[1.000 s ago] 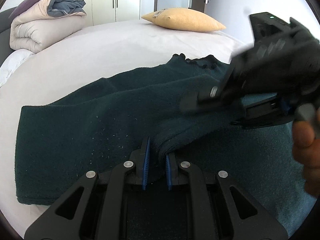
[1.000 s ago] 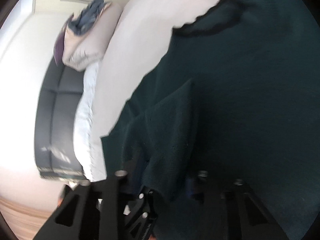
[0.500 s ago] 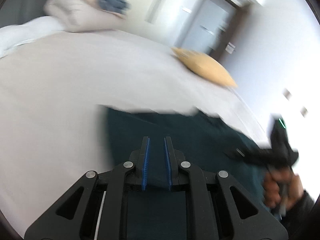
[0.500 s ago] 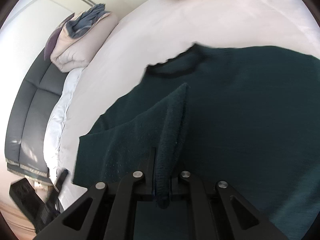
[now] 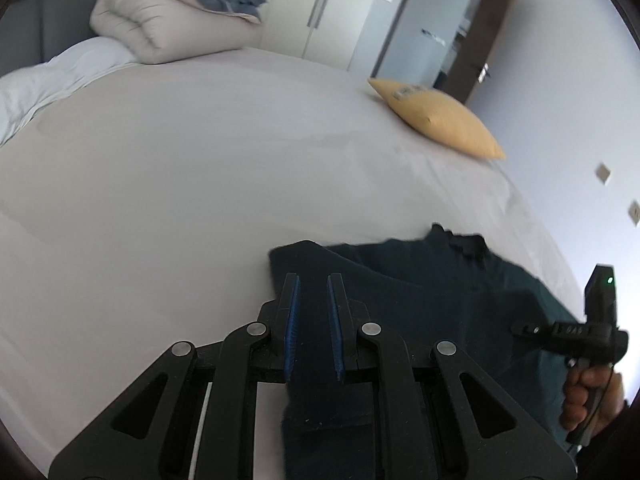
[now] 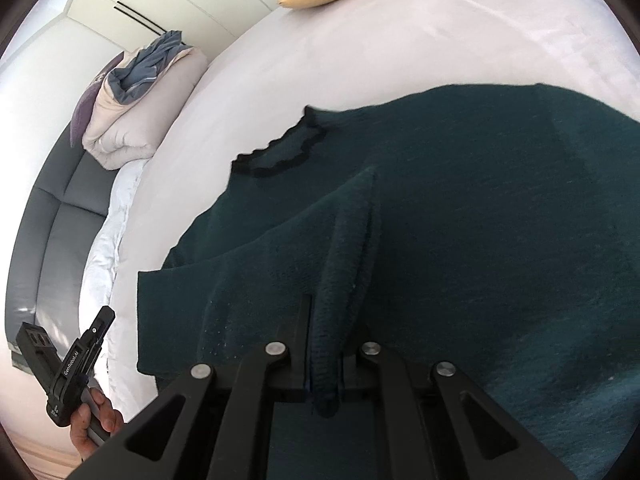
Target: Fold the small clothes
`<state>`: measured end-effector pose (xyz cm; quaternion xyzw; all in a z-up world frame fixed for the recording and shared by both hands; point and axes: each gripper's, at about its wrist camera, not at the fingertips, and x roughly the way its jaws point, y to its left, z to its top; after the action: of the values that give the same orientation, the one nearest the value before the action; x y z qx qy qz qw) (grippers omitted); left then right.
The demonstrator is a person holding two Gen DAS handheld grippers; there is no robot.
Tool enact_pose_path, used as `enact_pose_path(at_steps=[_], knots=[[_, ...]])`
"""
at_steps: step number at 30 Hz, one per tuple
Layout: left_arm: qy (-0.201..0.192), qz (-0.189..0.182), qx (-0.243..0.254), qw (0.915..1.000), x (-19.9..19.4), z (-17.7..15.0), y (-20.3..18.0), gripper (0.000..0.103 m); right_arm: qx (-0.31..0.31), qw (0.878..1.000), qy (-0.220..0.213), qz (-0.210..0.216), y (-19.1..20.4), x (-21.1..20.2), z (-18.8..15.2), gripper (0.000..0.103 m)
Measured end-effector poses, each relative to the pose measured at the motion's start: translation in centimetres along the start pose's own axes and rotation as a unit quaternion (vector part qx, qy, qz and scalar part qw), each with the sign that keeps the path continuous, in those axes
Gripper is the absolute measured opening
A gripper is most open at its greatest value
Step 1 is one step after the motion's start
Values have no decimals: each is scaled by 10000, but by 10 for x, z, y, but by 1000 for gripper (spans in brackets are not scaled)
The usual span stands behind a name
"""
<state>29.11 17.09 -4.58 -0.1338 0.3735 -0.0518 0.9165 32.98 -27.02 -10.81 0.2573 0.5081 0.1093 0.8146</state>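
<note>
A fold of the dark green sweater is clamped by the right gripper. The left gripper is held slightly apart above its sleeve, on the white bed.

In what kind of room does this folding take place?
Most likely a bedroom. The dark green sweater lies on a wide bed with a pale sheet, a folded duvet sits by the headboard, and a built-in wardrobe stands behind.
</note>
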Motion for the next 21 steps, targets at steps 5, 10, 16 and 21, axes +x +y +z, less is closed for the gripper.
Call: enact_pose_path(at_steps=[5, 10, 16, 21], knots=[[47, 135, 50, 9999, 7, 3, -6, 13, 131, 9998, -78, -101, -19, -8, 3, 9], [54, 245, -86, 9996, 8, 6, 4, 13, 123, 9997, -139, -174, -25, -12, 6, 8], [72, 219, 59, 9997, 11, 5, -2, 13, 105, 9993, -219, -276, -30, -17, 7, 8], [127, 160, 288, 9994, 19, 2, -17, 13, 70, 9992, -208, -327, -33, -17, 6, 8]])
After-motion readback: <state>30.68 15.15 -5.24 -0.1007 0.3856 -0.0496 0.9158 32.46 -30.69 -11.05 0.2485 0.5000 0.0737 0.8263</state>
